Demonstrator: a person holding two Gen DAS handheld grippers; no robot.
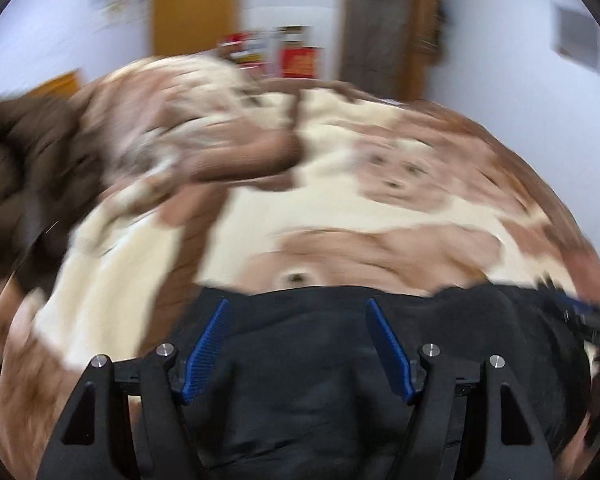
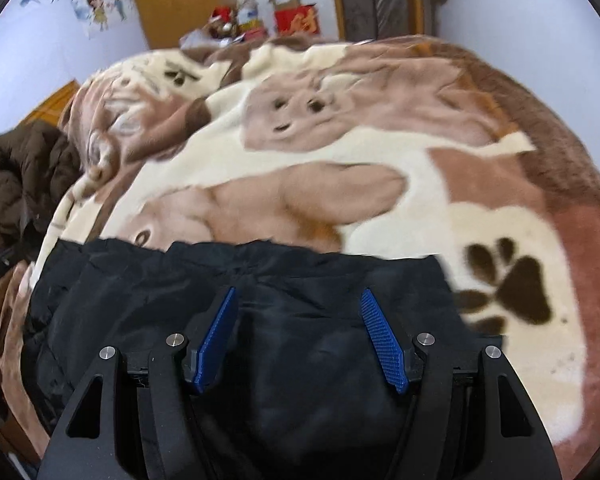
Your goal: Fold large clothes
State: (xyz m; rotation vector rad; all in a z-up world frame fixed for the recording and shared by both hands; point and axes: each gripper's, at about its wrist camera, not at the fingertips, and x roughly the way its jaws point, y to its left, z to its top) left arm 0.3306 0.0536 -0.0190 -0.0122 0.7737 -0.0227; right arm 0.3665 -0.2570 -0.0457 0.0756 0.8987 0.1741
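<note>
A black padded garment [image 2: 260,320] lies flat on a bed at the near edge, and it also shows in the left wrist view [image 1: 320,360]. My left gripper [image 1: 298,306] is open and empty just above the garment's near part. My right gripper [image 2: 298,296] is open and empty above the same garment, towards its right half. The right gripper's blue and black tip [image 1: 580,316] shows at the right edge of the left wrist view. The left wrist view is blurred by motion.
A brown and cream bear-print blanket [image 2: 380,184] covers the bed under the garment. A dark brown puffer jacket [image 2: 24,172] lies heaped at the left. Boxes and clutter [image 2: 292,16] stand beyond the bed by a wooden door [image 2: 172,0].
</note>
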